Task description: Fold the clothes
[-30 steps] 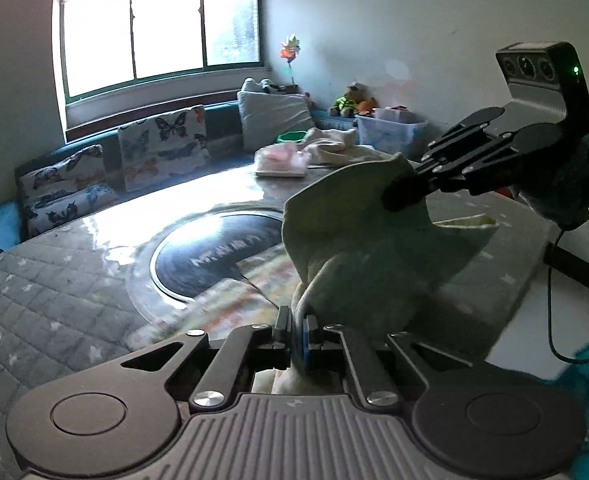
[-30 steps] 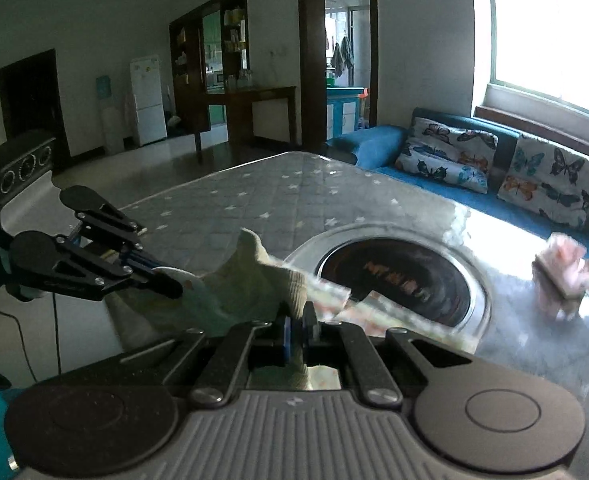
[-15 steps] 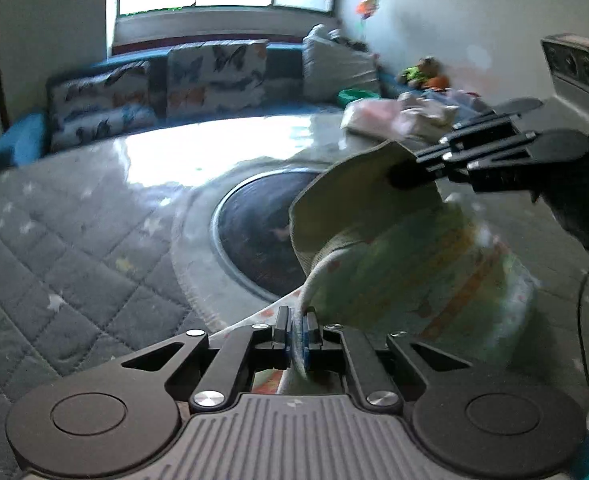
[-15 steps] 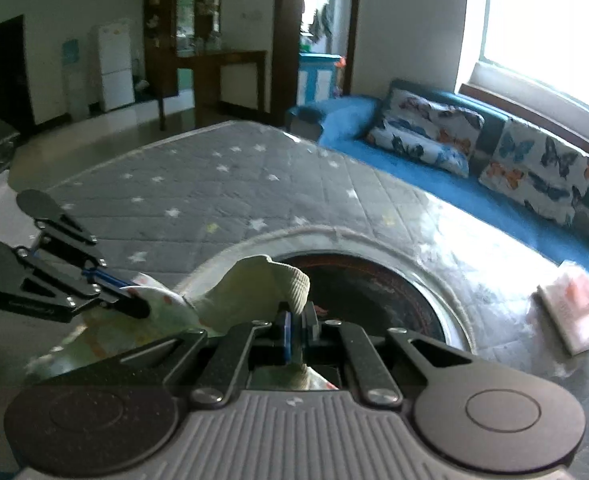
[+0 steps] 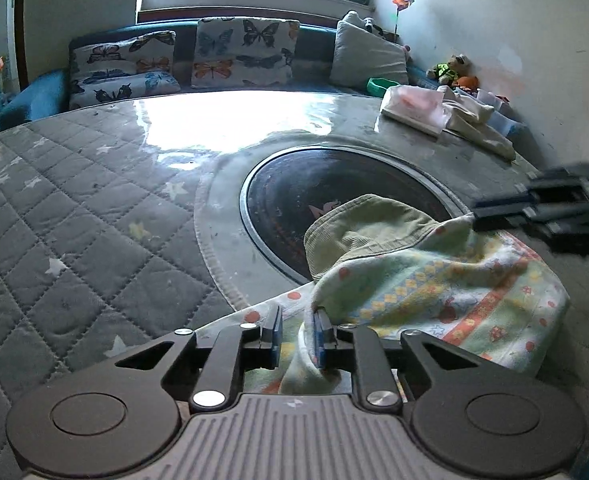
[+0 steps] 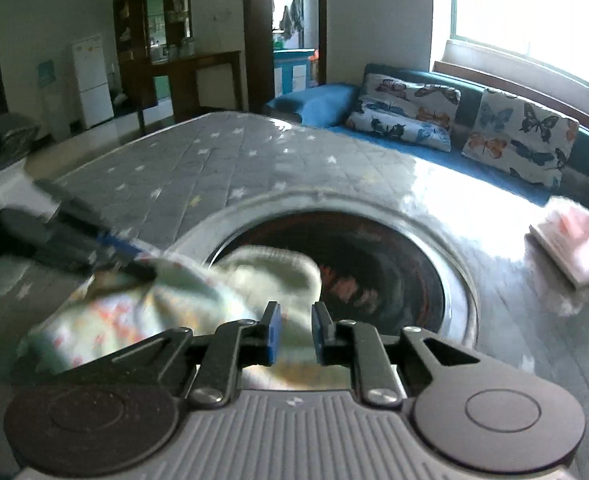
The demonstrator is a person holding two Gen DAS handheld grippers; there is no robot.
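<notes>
Left wrist view: left gripper point(image 5: 296, 334) jaws are opening, releasing the printed garment point(image 5: 434, 292), a fold of it loose between them, where a second ago they pinched it aloft; it now lies folded over on the table point(image 5: 94, 216).
Right wrist view: right gripper point(image 6: 296, 334) jaws also parting, cloth unclamped; this fold looks laid.

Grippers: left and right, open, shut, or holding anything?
Left gripper: opening, patterned garment between jaws, unclamped.
Right gripper: opening, garment released.

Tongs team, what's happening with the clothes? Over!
Left tongs, right tongs opening. Patterned garment lying on table, fold between both. Nothing blocking.
</notes>
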